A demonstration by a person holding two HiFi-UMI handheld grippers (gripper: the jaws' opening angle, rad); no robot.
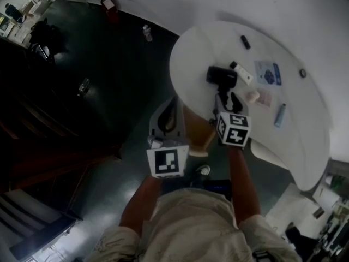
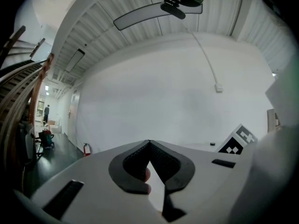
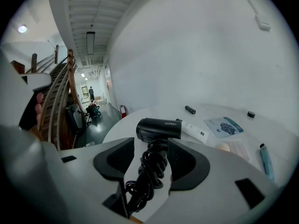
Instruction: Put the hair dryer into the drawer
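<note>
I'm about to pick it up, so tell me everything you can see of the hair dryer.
The hair dryer is black and plastic-looking, with a short barrel bearing pale print and a handle wrapped in its coiled black cord. It lies on its side on the white table, handle toward the near edge. The right tongs stand open astride the corded handle, pads not pressing it.

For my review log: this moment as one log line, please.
right gripper: open, astride hair dryer cord | left gripper: shut, empty | hair dryer: on table
</note>
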